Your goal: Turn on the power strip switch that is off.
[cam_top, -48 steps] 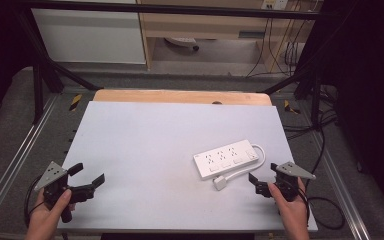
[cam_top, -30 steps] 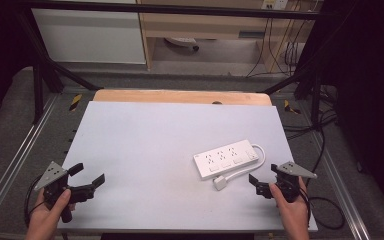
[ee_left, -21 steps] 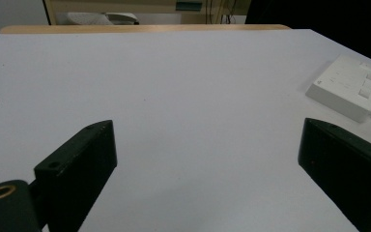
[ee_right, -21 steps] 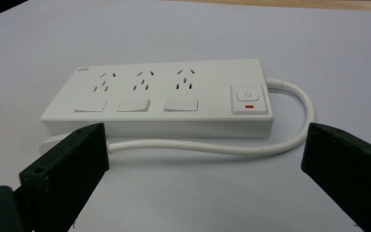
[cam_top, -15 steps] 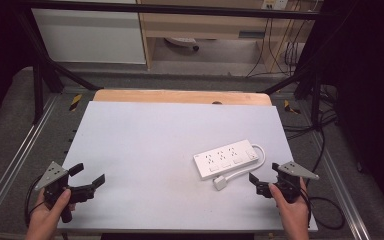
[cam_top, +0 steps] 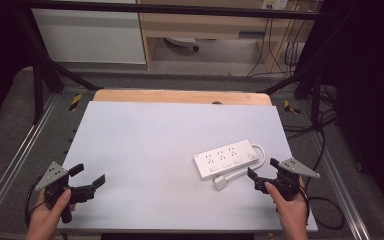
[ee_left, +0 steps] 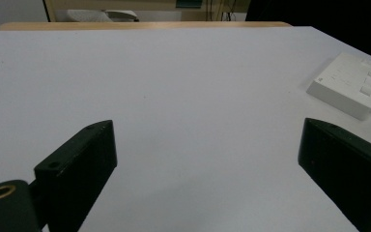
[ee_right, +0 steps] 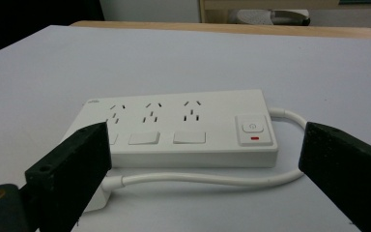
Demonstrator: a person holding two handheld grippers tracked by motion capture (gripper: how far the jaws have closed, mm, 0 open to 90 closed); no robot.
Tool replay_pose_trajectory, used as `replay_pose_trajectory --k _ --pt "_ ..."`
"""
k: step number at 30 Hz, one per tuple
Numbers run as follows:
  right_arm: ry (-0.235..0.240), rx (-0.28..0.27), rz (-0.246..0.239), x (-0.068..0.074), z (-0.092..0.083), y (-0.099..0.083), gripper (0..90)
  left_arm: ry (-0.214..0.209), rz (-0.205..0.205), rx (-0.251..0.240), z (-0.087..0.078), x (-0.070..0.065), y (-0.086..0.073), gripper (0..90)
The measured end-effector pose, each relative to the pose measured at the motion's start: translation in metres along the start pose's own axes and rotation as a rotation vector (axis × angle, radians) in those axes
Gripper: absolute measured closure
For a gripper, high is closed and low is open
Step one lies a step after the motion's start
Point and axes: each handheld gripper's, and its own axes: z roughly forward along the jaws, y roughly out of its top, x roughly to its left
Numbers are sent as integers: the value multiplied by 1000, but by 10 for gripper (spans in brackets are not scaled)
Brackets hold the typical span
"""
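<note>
White power strip (cam_top: pixel 226 158) lies flat on the bench (cam_top: pixel 145 145), toward its right near side, its cable looped alongside to a plug (cam_top: pixel 220 183). Both the left hand-held gripper (cam_top: pixel 87 181) and the right hand-held gripper (cam_top: pixel 260 174) are spread wide and empty, the right just beside the strip. It looks like rigid, light, smooth plastic, probably best pinched across its narrow width mid-body; the cable is limp and would trail.

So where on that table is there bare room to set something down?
Almost everywhere: the whole stretch from the left gripper to the wooden strip at the far edge is bare. It is crowded only at the near right, where the power strip, its cable and the right gripper sit.
</note>
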Motion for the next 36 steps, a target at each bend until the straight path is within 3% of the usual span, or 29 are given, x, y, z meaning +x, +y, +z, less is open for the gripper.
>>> replay_pose_trajectory --k 10,16,22,36 --pt "-10 -35 -18 5 2 13 161 0 -1 3 0 0 0 68" --pt "-42 -59 -36 7 3 16 310 4 -8 0 0 1 0 64" --pt "-27 -51 -59 12 7 20 502 9 -5 10 0 1 -1 65" --pt "31 -24 -91 22 9 30 768 12 -18 14 0 2 -2 67"
